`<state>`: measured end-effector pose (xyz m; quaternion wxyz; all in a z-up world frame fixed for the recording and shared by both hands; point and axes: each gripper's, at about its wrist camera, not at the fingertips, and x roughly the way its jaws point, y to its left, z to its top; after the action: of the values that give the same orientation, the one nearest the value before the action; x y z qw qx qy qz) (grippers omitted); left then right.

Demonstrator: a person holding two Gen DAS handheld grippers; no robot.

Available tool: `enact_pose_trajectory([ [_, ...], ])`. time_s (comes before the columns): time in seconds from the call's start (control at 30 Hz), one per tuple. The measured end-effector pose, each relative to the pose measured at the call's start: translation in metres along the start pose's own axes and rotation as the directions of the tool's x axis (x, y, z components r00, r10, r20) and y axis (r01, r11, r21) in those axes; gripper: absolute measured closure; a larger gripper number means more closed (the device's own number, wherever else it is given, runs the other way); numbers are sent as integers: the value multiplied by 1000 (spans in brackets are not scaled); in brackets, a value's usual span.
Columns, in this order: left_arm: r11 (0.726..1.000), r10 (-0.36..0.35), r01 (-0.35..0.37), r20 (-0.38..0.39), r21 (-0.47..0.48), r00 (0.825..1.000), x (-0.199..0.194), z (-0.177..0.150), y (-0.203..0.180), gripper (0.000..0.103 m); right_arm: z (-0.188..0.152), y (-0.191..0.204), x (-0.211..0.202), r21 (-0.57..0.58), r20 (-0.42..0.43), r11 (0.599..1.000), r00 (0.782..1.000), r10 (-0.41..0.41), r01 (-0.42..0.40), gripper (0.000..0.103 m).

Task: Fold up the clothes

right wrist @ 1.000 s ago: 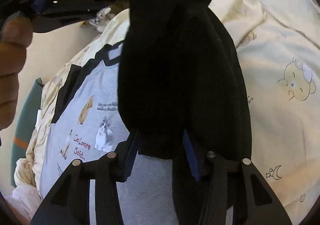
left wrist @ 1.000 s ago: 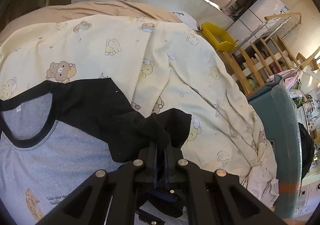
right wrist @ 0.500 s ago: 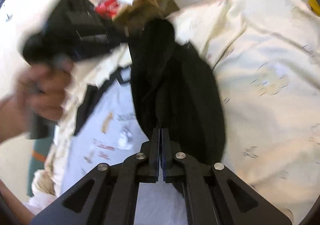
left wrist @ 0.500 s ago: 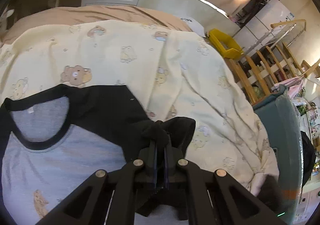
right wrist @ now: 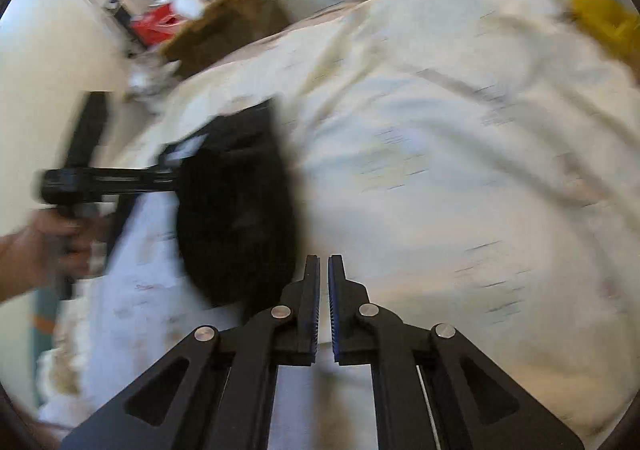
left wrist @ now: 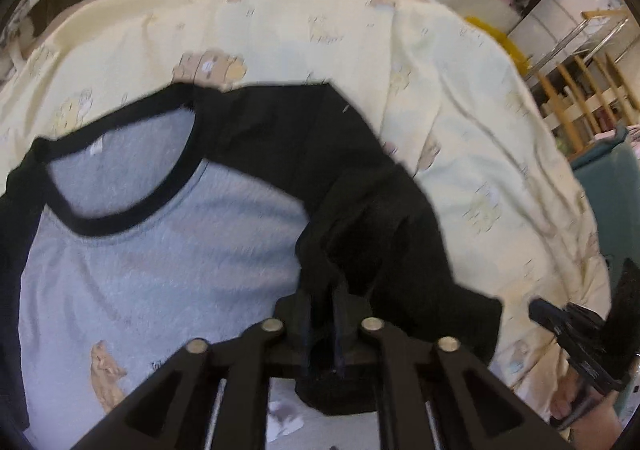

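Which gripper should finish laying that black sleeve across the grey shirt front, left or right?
Left. The left gripper is clamped on the black sleeve, right over the grey shirt front. The right gripper is nearly closed on nothing, beside the sleeve over the yellow quilt.
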<state>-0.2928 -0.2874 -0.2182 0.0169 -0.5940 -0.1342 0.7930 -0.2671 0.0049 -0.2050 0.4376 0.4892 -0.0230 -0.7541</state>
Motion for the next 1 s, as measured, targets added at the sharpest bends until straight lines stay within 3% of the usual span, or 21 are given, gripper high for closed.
enact_pose_trajectory([
  [0.03,1000,14,-14,-13,2,1000,3,-2,2,74,0,1,3,0,-14,1000,1000,3,-3,90],
  [0.07,999,34,-33,-24,12,999,5,-4,3,69,1,2,6,-2,-28,1000,1000,8,-8,76],
  [0.13,997,74,-73,-55,33,996,9,-5,8,47,0,22,14,-34,-40,999,998,40,-41,71],
  [0.2,993,115,-111,-69,51,991,10,-7,14,45,-2,41,25,-56,-62,996,995,72,-75,71],
  [0.3,983,159,-155,-41,98,986,3,-11,18,45,-10,56,28,-93,-68,995,997,25,-31,70],
  [0.33,973,171,-165,-21,161,985,1,-14,10,45,-13,56,30,-90,-69,996,997,15,-21,67],
  [0.43,920,213,-210,28,330,977,1,-25,-14,45,-18,57,41,-75,-75,997,997,-23,17,64],
  [0.53,846,276,-272,60,458,959,9,-35,-35,45,-20,52,54,-72,-82,995,994,-70,64,64],
  [0.63,804,362,-357,85,476,928,26,-28,-40,45,-17,49,64,-62,-99,995,991,-85,79,64],
  [0.73,830,312,-300,56,471,949,32,-18,-45,45,-15,44,71,-41,-102,996,991,-84,80,68],
  [0.8,841,259,-242,34,484,965,31,-14,-50,45,-13,39,73,-23,-101,997,992,-80,78,79],
  [0.87,845,205,-184,15,502,979,26,-14,-54,45,-12,34,74,-3,-99,997,992,-72,73,97],
  [1.0,839,175,-158,17,520,985,9,-16,-45,45,-12,23,70,35,-90,998,995,-45,48,100],
])
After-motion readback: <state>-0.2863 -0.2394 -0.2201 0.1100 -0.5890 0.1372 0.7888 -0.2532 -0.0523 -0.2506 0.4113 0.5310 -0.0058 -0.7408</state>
